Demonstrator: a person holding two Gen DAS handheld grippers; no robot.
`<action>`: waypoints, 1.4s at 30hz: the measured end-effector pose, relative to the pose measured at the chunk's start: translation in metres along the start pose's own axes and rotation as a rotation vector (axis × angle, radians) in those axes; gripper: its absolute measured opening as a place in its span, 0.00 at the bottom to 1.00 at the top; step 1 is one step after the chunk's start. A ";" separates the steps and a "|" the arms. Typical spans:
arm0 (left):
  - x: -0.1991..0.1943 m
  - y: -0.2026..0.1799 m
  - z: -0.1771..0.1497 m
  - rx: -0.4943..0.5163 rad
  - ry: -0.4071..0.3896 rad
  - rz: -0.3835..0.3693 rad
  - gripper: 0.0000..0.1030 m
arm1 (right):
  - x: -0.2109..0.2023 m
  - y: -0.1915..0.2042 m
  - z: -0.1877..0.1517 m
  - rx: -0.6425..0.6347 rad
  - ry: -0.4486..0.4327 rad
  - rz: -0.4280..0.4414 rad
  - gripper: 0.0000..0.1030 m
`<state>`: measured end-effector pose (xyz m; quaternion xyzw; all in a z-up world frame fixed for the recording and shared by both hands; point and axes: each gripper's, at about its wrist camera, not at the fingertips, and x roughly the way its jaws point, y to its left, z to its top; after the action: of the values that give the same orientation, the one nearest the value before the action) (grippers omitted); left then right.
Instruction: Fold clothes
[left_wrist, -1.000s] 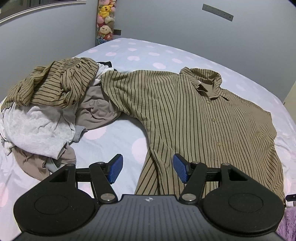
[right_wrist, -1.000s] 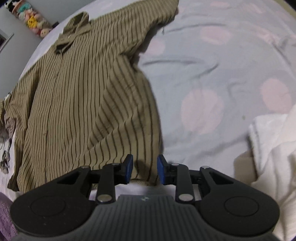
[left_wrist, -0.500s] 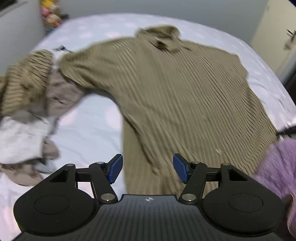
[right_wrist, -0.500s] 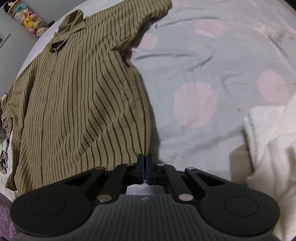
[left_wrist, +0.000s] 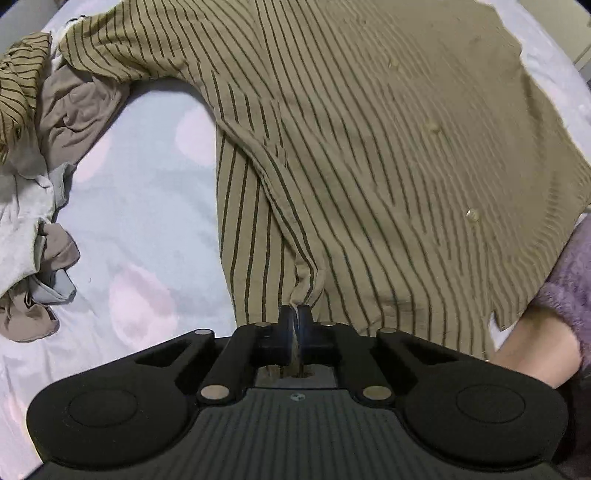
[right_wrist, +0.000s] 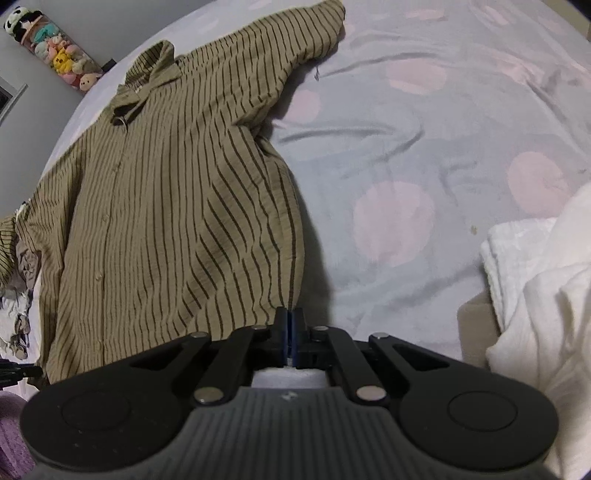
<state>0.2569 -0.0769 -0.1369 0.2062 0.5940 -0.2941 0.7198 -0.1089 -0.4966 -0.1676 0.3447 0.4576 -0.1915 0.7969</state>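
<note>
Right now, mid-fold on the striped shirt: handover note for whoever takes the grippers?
Left gripper: jaws have just closed, pinching the hem of the striped shirt.
Right gripper: jaws shut on the shirt's other bottom edge, cloth lifted slightly.
Shirt lies spread face up, buttoned, on the bed sheet, collar at the far end.
Pile of unfolded clothes sits beside the shirt's sleeve; white towel on the other side.
Done: both hem corners gripped.
Left: every fold on the shirt, probably hem toward collar first, then the pile.
</note>
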 end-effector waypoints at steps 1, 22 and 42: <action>-0.004 0.002 0.000 -0.004 -0.009 -0.007 0.00 | -0.004 0.000 0.000 0.002 -0.010 0.002 0.02; -0.003 0.093 -0.009 -0.175 0.184 0.068 0.00 | -0.005 -0.032 -0.024 0.059 0.032 -0.165 0.00; -0.042 0.139 0.054 -0.299 -0.177 0.019 0.39 | -0.019 0.076 -0.012 -0.044 -0.211 -0.018 0.22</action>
<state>0.3844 -0.0010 -0.0917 0.0759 0.5636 -0.2127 0.7946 -0.0782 -0.4353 -0.1273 0.3010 0.3784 -0.2241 0.8462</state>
